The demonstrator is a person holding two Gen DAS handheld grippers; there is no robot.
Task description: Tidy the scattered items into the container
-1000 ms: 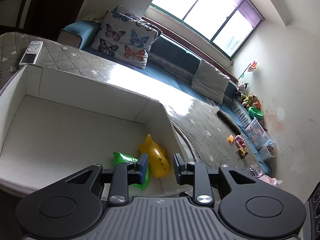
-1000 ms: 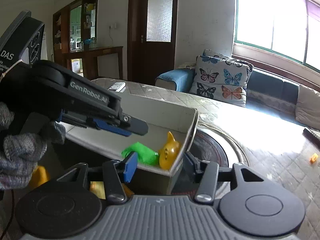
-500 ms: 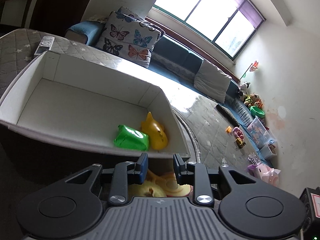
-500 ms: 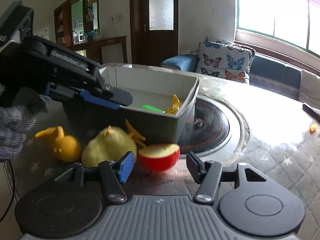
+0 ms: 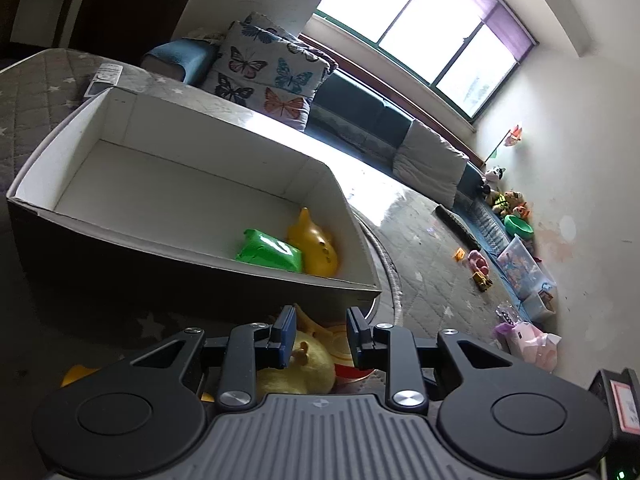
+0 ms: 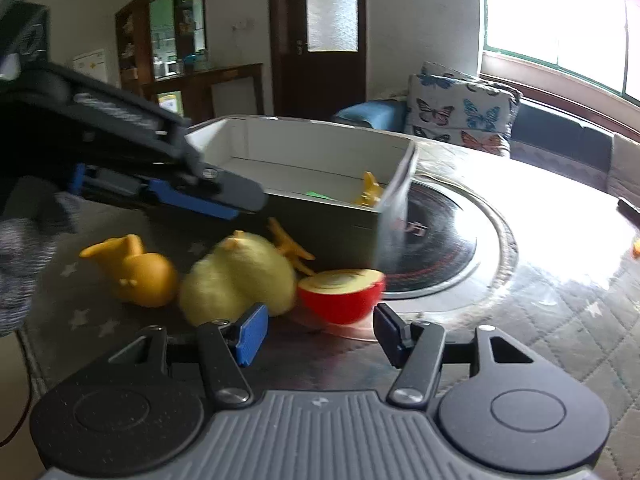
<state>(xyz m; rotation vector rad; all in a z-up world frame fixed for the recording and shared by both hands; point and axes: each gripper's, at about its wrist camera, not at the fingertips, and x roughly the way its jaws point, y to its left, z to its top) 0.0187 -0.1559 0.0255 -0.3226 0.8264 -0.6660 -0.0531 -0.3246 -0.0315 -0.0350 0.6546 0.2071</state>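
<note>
While my left tongs (image 5: 320, 334) hang narrowly parted above the plush chick (image 6: 240, 278), my right tongs (image 6: 318, 334) gape wide before the halved apple (image 6: 342, 294), beside the box (image 6: 320, 220).

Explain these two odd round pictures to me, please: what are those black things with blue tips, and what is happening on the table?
No robot here: a person holds a two-finger tool, a gripper, in each hand. Each gripper carries a wide-angle camera looking along its fingers, so each picture is one tool's own view.

The left gripper is open, just above a fluffy yellow chick. The right gripper is open too, in front of a red apple half; neither holds anything. The right view also shows the left tool from the side.

Lying on the quilted table are the chick, the apple half and an orange toy. Behind them stands the white box, already holding a green packet and a yellow toy.
</note>
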